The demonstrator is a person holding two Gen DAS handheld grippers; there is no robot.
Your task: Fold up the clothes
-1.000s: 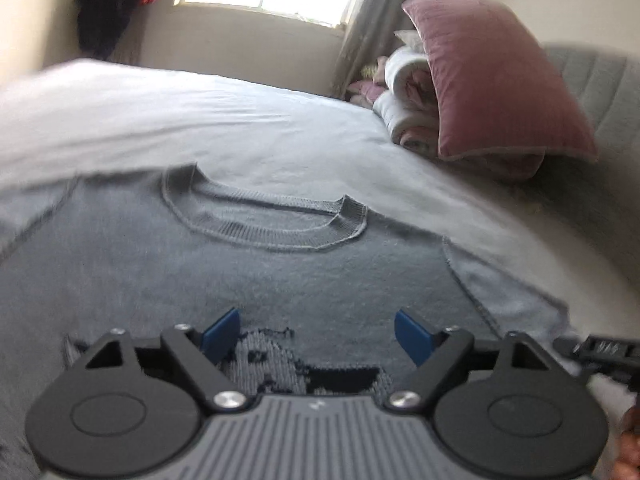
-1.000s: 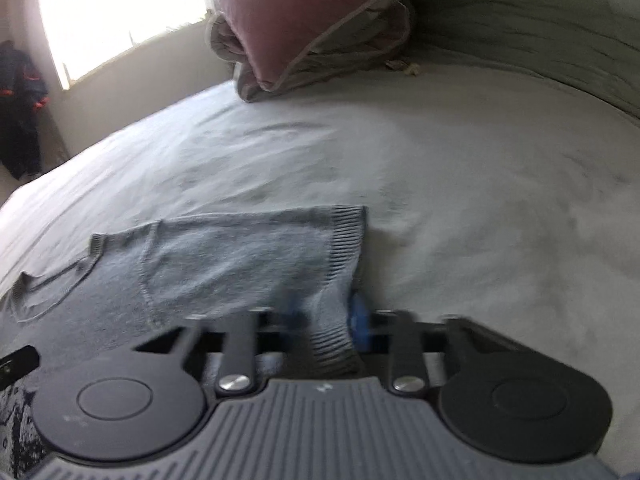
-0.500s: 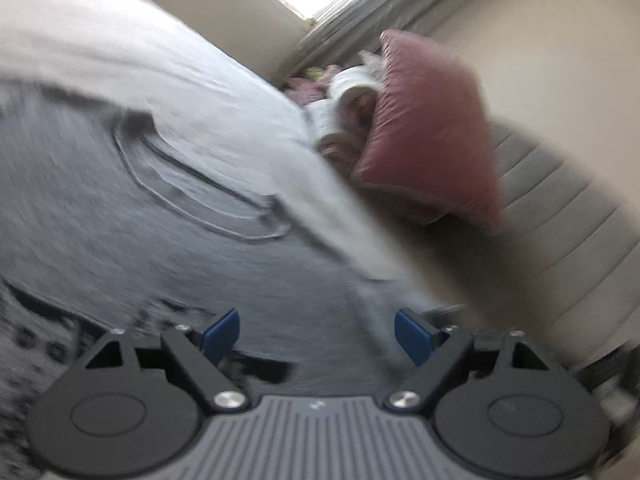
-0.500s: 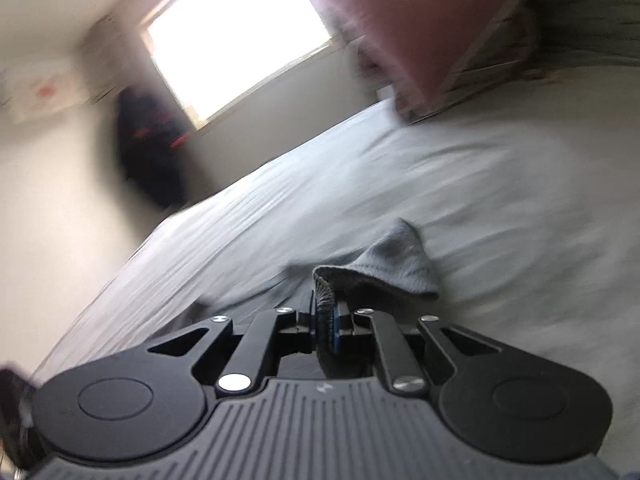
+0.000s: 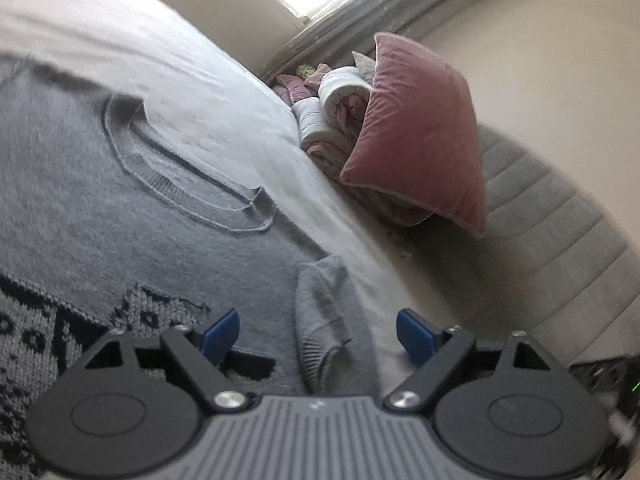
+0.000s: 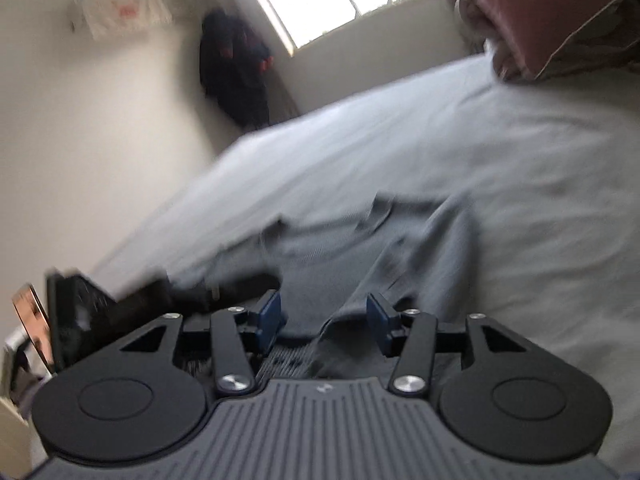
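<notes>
Nearest in the left wrist view, the left gripper [image 5: 318, 336] stands with its 2 blue pads wide apart and nothing between them that they touch. Just ahead of it lies the short ribbed sleeve [image 5: 324, 320] of a grey knitted sweater [image 5: 120, 208] with a dark woven motif across the chest; the sleeve is turned in over the sweater's body, its cuff toward the camera. The sweater itself lies spread on the pale grey bed [image 5: 224, 92], chest up, round neckline toward the window.

In the right wrist view, which is blurred, the right gripper [image 6: 323, 320] is partly parted, and a ridge of the same grey knit rises between its pads. Whether either pad presses the cloth cannot be told, but the gap looks too wide for a firm hold.

Farther off, a dusty-pink velvet pillow [image 5: 420, 128] leans on rolled bedding at the head of the bed, against a grey padded headboard [image 5: 560, 220].

Judged from this, the step in hand is the folding-in of the sleeve on the right side. The next move would call for flattening that sleeve so it lies smooth on the chest, then matching it on the other side, whose state these views do not show. The loose knit may bunch or slide if dragged.
</notes>
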